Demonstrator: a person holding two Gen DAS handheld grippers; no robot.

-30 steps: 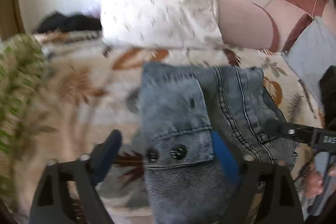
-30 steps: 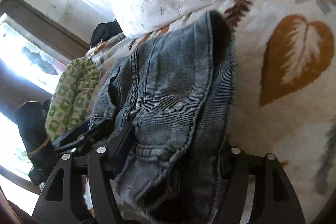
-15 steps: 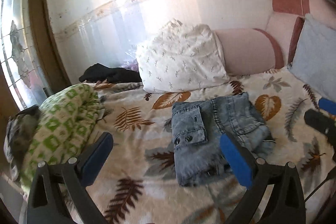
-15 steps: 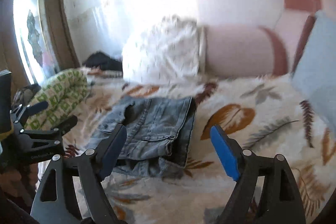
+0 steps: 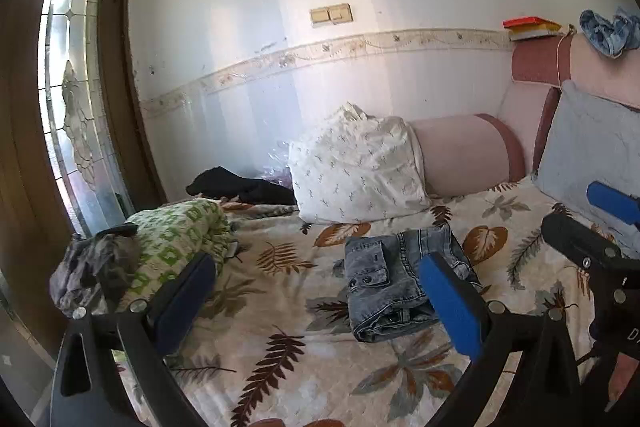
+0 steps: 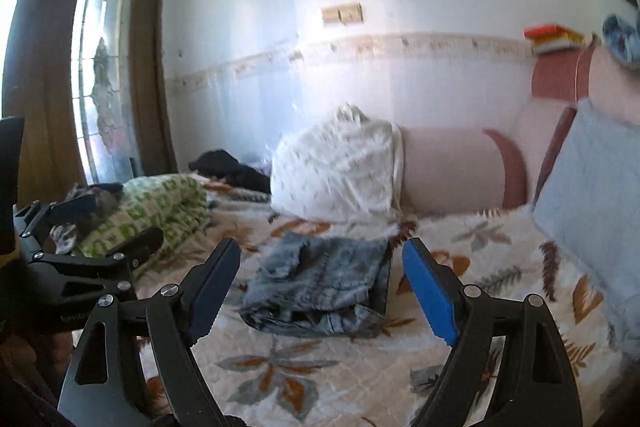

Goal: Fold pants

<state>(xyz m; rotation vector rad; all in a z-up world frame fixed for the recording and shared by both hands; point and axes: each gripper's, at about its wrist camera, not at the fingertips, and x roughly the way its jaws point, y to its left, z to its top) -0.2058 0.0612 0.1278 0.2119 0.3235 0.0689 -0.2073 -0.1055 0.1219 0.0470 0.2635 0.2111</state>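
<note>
The grey-blue jeans [image 5: 384,283] lie folded in a compact bundle on the leaf-print bedspread [image 5: 280,347], pocket flap with two dark buttons on top. Held back from the jeans and above the bed, my left gripper [image 5: 316,267] is open with nothing between its blue pads. My right gripper [image 6: 322,247] is likewise open and empty, and the jeans [image 6: 320,279] lie well beyond its tips. Each gripper shows in the other's view: the right gripper [image 5: 596,223] at the right edge, the left gripper [image 6: 108,227] at the left edge.
A white patterned pillow [image 5: 356,175] and a pink bolster [image 5: 464,155] lie behind the jeans. A grey cushion [image 5: 588,147] leans at the right. A green-and-white quilt [image 5: 176,235] and dark clothes [image 5: 240,185] sit at the left, near a wooden door [image 5: 72,107].
Both grippers have drawn back and upward from the jeans, which they were right over a second ago. Their jaws stand wider. The jeans stay folded on the bed.
</note>
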